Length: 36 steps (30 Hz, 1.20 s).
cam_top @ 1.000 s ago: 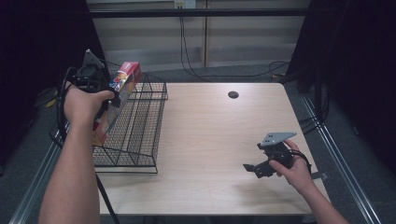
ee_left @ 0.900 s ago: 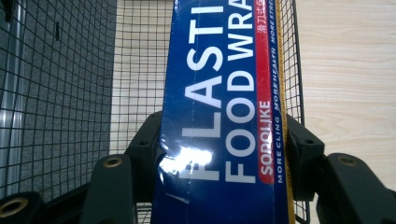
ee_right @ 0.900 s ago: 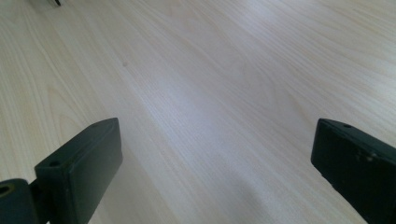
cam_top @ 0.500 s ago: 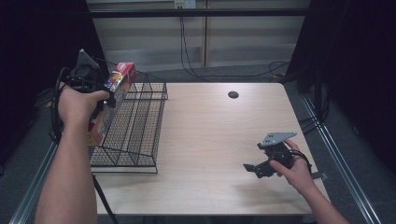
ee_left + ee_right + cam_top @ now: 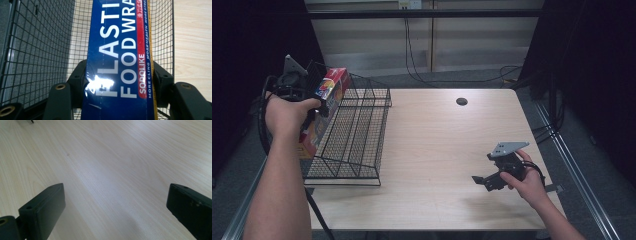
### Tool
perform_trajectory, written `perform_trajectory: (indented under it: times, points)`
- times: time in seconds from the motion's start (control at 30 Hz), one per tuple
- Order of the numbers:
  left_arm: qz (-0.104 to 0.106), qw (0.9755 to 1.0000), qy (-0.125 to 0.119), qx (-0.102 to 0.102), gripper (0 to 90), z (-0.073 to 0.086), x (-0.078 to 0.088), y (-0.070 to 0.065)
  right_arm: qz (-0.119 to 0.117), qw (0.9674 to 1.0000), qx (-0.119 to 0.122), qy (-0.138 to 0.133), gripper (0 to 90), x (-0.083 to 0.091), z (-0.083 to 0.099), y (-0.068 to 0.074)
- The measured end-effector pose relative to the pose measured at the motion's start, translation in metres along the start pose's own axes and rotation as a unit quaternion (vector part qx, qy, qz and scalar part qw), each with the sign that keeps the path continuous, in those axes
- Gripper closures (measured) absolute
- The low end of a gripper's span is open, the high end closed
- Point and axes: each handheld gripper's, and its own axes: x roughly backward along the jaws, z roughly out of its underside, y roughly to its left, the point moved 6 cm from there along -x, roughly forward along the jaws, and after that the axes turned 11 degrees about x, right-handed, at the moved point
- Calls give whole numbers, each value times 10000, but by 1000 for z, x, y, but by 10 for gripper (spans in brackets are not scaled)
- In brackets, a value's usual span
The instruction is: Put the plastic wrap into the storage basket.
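Wrap box point(image 5: 120, 60) clamped between left tool point(image 5: 120, 82) jaws

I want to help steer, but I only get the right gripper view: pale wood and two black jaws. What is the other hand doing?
Observer: The left gripper is shut on a long blue plastic food wrap box.
Operator: Where is it?
Observer: Over the black wire basket at the left end of the light wooden table.
Operator: Is my gripper far away?
Observer: Yes, the right gripper sits open near the table's right front, apart from the basket.
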Motion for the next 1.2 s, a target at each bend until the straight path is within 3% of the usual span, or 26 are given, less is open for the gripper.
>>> perform_trajectory:
  times: [0.27, 0.33, 0.43, 0.53, 0.83, 1.2]
  points:
    - [-80, 9999, -10, 137, 434, 0, 0, 5, -15, 10000, 18, -11, 18, 0, 0, 0]
    - [-156, 9999, -8, 70, 434, 0, -1, 8, -32, 10000, 18, -13, 18, 0, 0, 0]
    - [-158, 9997, -11, 174, 434, 1, -4, 8, -49, 10000, 13, -17, 18, -1, 0, 1]
    - [-215, 9997, 24, 139, 434, 2, -6, 11, -31, 10000, 27, -12, 18, 0, 0, 1]
    - [-219, 9994, 49, 254, 433, 4, -15, 14, -59, 10000, 19, -16, 18, -1, 0, 1]
    - [-284, 9993, 106, 212, 430, 5, -23, 16, -58, 10000, 7, -14, 18, -1, 0, 1]
